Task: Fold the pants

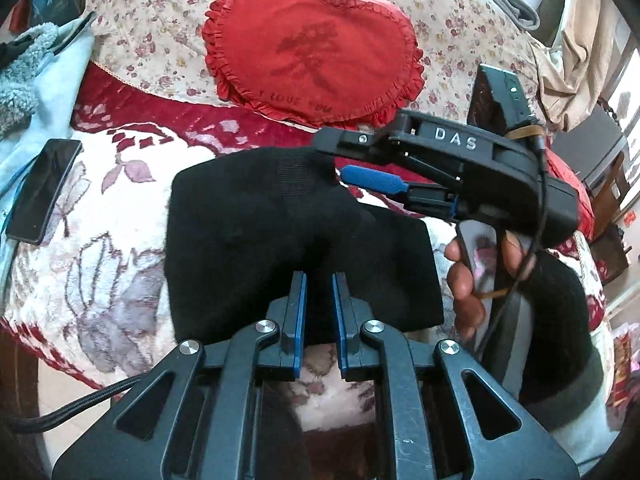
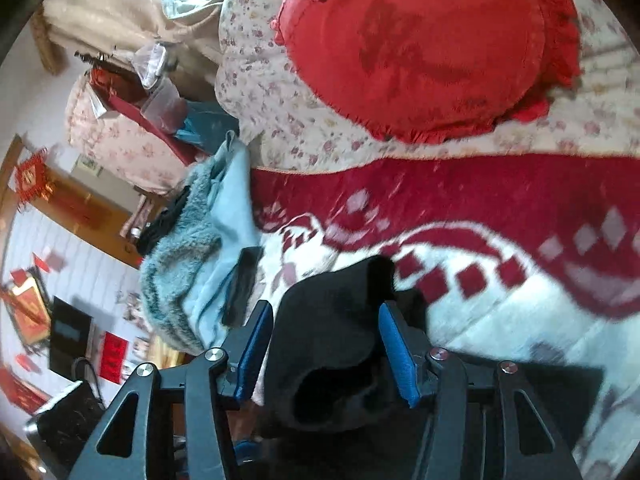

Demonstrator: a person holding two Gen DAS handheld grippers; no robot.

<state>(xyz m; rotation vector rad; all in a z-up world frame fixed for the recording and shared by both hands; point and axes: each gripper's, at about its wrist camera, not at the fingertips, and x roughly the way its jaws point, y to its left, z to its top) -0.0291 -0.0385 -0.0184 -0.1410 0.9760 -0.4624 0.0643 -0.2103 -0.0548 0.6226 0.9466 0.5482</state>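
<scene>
black folded pants (image 1: 296, 236) lie mid-frame on the bed blanket (image 1: 100, 248); left claw (image 1: 320, 300) pinches their near edge, right claw (image 2: 326, 344) gapes wide around them.

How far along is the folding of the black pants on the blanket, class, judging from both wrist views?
Done: the black pants already lie as a compact folded bundle on the red-and-white blanket. In hand: the left gripper is shut on the bundle's near edge, while the right gripper stands open, its pads either side of the cloth without pressing. Left: whether another fold is due cannot be told; otherwise let go and smooth it flat.
</scene>
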